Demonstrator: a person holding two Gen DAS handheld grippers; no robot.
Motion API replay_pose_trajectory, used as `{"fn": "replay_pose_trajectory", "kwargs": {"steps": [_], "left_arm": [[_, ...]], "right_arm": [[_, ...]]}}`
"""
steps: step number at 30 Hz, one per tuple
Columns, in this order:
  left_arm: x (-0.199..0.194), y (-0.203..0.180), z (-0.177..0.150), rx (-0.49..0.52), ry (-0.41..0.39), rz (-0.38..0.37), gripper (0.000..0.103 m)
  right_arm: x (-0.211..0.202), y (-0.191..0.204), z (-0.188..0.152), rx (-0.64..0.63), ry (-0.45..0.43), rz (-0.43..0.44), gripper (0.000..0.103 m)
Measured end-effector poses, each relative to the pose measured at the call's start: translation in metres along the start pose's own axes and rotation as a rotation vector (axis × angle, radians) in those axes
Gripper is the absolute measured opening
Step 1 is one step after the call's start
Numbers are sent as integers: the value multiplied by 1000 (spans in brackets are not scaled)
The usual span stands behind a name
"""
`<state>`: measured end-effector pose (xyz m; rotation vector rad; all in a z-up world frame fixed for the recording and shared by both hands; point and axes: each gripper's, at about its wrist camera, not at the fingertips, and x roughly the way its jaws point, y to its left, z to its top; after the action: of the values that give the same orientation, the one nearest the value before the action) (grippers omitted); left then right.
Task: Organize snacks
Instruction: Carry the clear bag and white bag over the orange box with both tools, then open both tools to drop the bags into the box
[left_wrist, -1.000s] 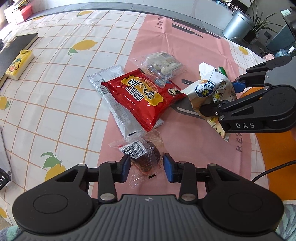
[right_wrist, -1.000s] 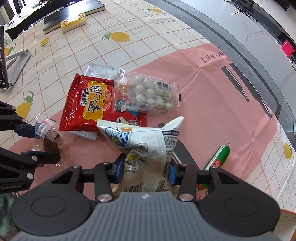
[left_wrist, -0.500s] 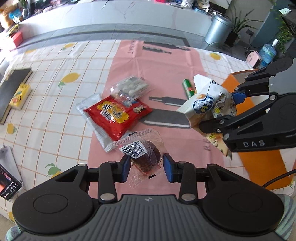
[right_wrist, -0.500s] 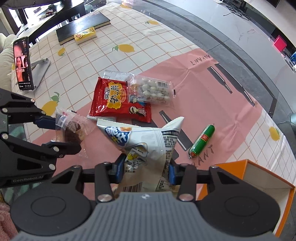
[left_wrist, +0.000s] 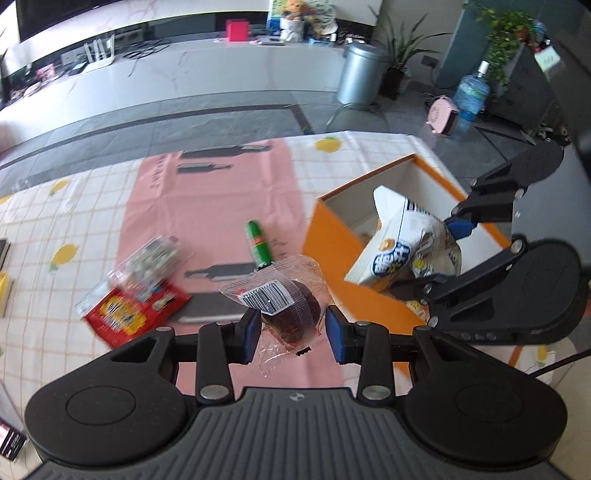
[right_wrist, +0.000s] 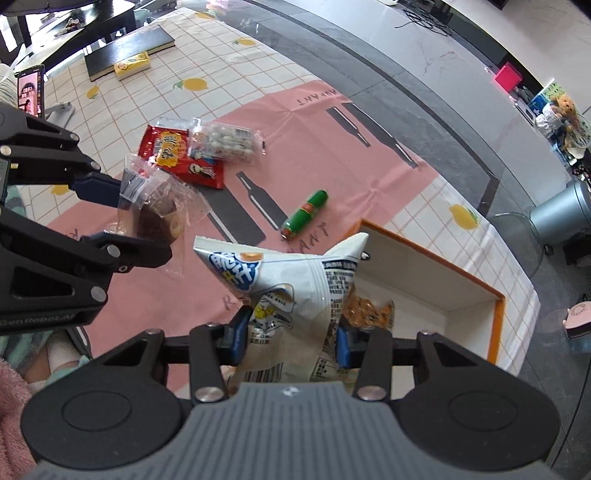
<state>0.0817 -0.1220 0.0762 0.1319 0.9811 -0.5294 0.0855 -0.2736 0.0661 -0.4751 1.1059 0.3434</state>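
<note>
My left gripper (left_wrist: 291, 330) is shut on a clear-wrapped brown cake (left_wrist: 286, 306) and holds it in the air above the pink mat; the cake also shows in the right wrist view (right_wrist: 159, 218). My right gripper (right_wrist: 290, 338) is shut on a white chip bag (right_wrist: 288, 291) and holds it over the near edge of the orange box (right_wrist: 495, 314). The bag (left_wrist: 402, 245) and the box (left_wrist: 332, 251) also show in the left wrist view. A red snack pack (right_wrist: 173, 155), a clear pack of white balls (right_wrist: 229, 142) and a green sausage (right_wrist: 306, 214) lie on the mat.
The pink mat (right_wrist: 332, 155) lies on a lemon-print tablecloth (right_wrist: 129, 96). A black book with a yellow box (right_wrist: 133, 66) on it and a phone on a stand (right_wrist: 31, 92) are at the far left. The orange box holds an orange-patterned snack pack (right_wrist: 369, 310).
Both grippers have risen and swung right with their loads. The orange box has come into view and the chip bag is now over its near edge.
</note>
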Motion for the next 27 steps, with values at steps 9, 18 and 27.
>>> {"fn": "replay_pose_trajectory", "kwargs": {"steps": [9, 18, 27], "left_arm": [[36, -57, 51, 108, -18, -82, 42], [107, -87, 67, 198, 84, -151, 42], [156, -95, 60, 279, 170, -144, 42]], "right_arm": [[4, -61, -48, 74, 50, -87, 42], [48, -100, -75, 151, 94, -110, 42], [89, -108, -81, 156, 107, -46, 42]]}}
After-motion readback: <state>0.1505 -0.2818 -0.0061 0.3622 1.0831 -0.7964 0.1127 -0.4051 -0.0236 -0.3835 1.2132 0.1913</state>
